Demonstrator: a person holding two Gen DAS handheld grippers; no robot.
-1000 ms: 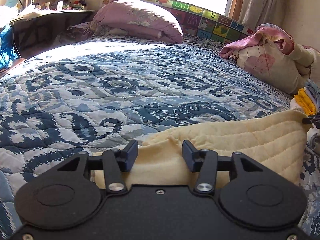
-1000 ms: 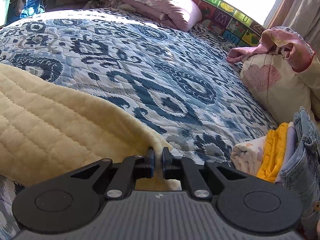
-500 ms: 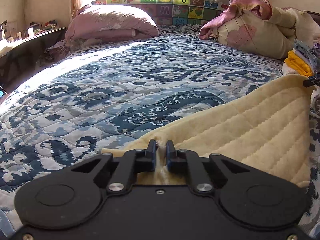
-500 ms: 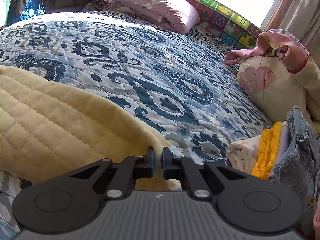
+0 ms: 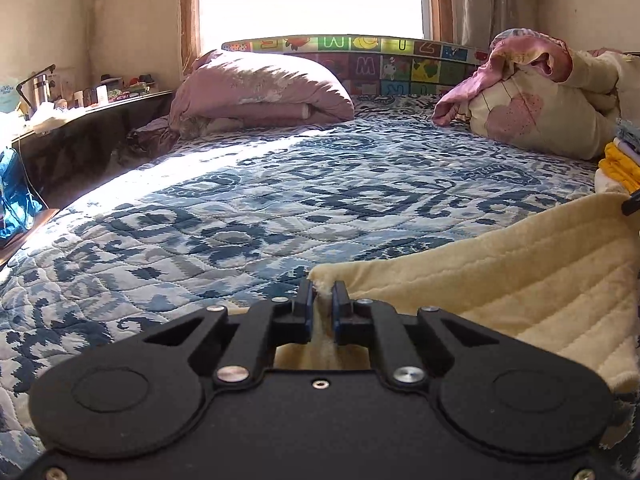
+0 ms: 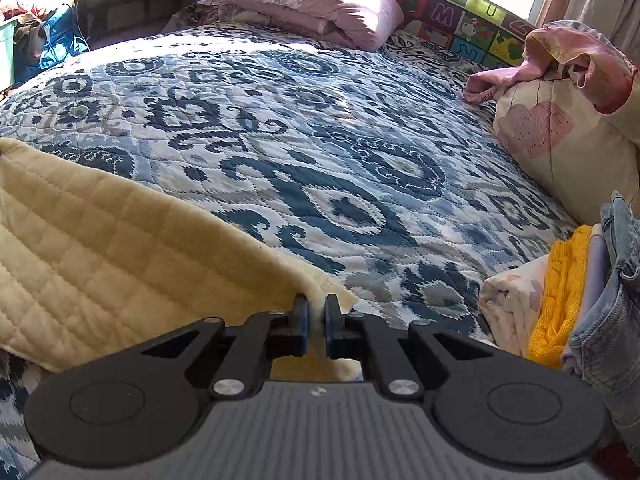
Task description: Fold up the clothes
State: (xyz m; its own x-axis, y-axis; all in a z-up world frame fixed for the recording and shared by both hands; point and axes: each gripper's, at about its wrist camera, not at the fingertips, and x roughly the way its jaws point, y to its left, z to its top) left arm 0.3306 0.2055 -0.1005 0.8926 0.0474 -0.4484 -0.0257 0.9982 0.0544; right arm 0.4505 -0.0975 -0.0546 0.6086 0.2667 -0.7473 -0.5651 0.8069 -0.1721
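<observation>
At the near edge of the bed, the cream quilted garment lies flat — left gripper and right gripper each pinch a corner, fingers narrow. Fold step beginning, likely; next, both corners lift together.

Left hand-held gripper and right hand-held gripper both clamped.

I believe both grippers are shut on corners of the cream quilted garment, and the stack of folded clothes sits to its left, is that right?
One detail is wrong: the stack of folded clothes sits to its right, as the right wrist view shows. The left gripper and right gripper are indeed shut on corners of the cream quilted garment.
</observation>
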